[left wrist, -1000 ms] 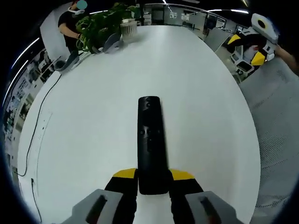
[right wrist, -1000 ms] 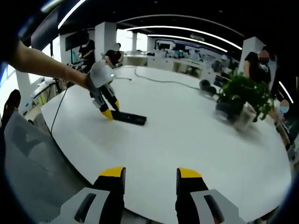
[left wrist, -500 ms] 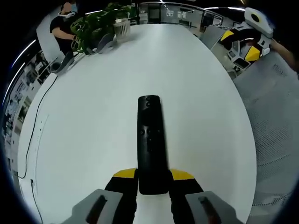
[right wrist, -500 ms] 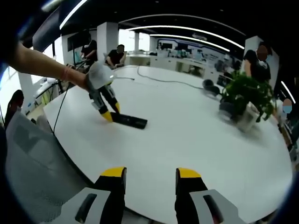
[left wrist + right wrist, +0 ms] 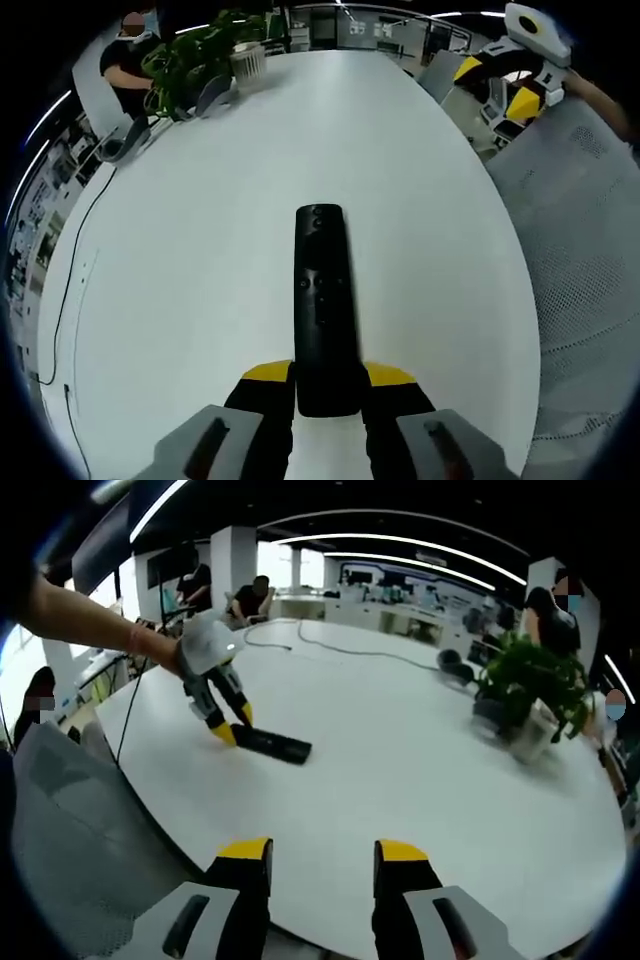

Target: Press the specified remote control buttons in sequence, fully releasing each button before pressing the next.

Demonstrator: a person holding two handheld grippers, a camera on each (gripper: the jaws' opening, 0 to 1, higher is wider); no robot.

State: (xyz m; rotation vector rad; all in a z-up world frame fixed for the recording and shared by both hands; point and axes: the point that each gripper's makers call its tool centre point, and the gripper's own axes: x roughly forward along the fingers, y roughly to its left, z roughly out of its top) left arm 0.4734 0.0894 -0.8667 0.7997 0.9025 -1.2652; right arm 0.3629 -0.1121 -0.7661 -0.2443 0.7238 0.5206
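Remote control (image 5: 322, 300), black and slim, lies flat on the white table (image 5: 200, 250), with its near end clamped between the yellow-tipped jaws of the left gripper (image 5: 326, 385); the button face points up and the far end points away from the gripper along the table. In the right gripper view the same remote control (image 5: 270, 745) rests near the table's edge, on the side nearest the person's outstretched arm (image 5: 80, 620), and the left gripper (image 5: 228, 726) grips one end of it. The right gripper (image 5: 320, 865) hangs well apart from the remote control, off the table's near edge, its jaws spread and holding nothing. Judgement on progress: the remote control is secured and steadied, which looks like the preparatory step, but no pressing is under way, since nothing touches any button. Whether any button in the sequence has been pressed cannot be told from the pictures; the buttons are too small to read. Remaining work, as far as can be judged, is to bring the right gripper over to the remote control and carry out the presses. A potted plant (image 5: 528, 685) stands far across the table from the remote control, with a cable (image 5: 330, 650) trailing beyond it and a mesh chair back (image 5: 585, 230) beside the table.
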